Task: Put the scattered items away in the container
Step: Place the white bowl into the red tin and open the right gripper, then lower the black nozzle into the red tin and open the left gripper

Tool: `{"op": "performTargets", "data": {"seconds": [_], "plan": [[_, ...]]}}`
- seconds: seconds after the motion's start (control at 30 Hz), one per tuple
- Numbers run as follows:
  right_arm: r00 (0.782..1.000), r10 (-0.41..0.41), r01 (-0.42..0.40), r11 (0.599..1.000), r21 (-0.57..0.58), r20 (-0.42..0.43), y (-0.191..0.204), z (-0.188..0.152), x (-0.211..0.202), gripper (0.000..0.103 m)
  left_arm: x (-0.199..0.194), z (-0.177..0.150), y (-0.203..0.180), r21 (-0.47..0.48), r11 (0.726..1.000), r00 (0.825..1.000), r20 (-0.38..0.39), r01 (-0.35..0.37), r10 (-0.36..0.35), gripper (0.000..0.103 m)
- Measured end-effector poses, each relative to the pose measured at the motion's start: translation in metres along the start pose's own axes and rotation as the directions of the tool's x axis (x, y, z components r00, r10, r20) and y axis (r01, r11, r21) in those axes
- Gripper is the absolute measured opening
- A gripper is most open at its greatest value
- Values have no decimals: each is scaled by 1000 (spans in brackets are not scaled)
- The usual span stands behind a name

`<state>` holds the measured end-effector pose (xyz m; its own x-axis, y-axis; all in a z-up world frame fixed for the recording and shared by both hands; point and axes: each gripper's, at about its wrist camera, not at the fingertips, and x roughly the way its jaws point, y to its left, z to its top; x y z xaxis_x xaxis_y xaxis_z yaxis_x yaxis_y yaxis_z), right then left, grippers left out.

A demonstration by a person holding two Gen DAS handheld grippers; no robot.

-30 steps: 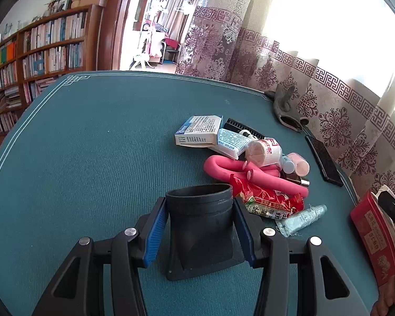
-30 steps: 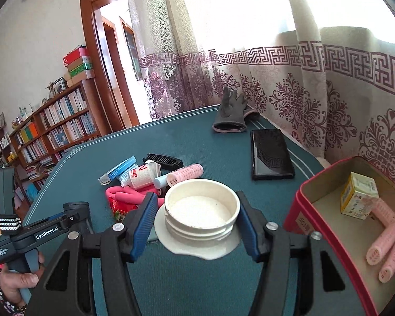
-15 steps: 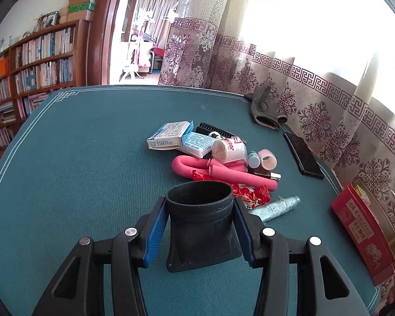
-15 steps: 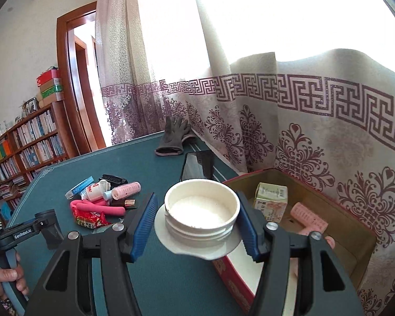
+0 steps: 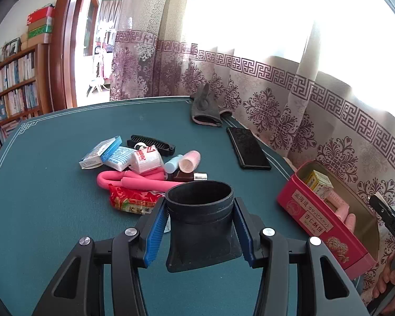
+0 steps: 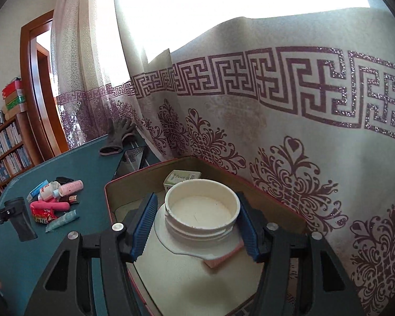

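Note:
My left gripper [image 5: 199,203] is shut on a black flared rubber sleeve [image 5: 200,234], held above the green table just short of the pile of scattered items. That pile holds a bent pink rod [image 5: 134,180], a red snack packet [image 5: 131,200], a white bottle [image 5: 146,160], small boxes [image 5: 102,151], a black comb [image 5: 151,144] and a pink roller [image 5: 189,160]. To the right stands the open red box [image 5: 316,218]. My right gripper [image 6: 196,197] is shut on a white plastic jar [image 6: 201,210], held over the red box [image 6: 110,192], which contains a small carton [image 6: 181,177].
A black phone [image 5: 247,148] and a grey glove [image 5: 205,110] lie near the table's far right edge, against the patterned curtain [image 6: 302,131]. A pale blue tube [image 6: 62,217] lies beside the pile. Bookshelves [image 5: 10,92] and a doorway stand beyond the table's left side.
The right gripper has swung right with the white jar, from beside the pile to over the red box. The left gripper has risen and turned right with the black sleeve, bringing the box into view.

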<state>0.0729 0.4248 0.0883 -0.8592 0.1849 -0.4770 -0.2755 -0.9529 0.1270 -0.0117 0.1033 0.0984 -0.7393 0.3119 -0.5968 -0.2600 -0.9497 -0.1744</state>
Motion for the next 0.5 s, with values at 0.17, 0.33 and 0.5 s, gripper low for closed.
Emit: {"op": "performTargets", "data": {"seconds": [0.17, 0.33, 0.5], "plan": [[1000, -12, 12, 1000, -21, 5, -12, -4, -5, 73, 6, 13, -47, 71, 995, 998, -6, 67, -67, 51], [999, -30, 30, 1000, 0, 26, -28, -9, -15, 79, 12, 28, -95, 133, 982, 991, -14, 134, -133, 51], [1000, -11, 10, 999, 44, 19, -38, -10, -18, 79, 19, 40, -134, 175, 968, 984, -20, 180, -180, 51]]}}
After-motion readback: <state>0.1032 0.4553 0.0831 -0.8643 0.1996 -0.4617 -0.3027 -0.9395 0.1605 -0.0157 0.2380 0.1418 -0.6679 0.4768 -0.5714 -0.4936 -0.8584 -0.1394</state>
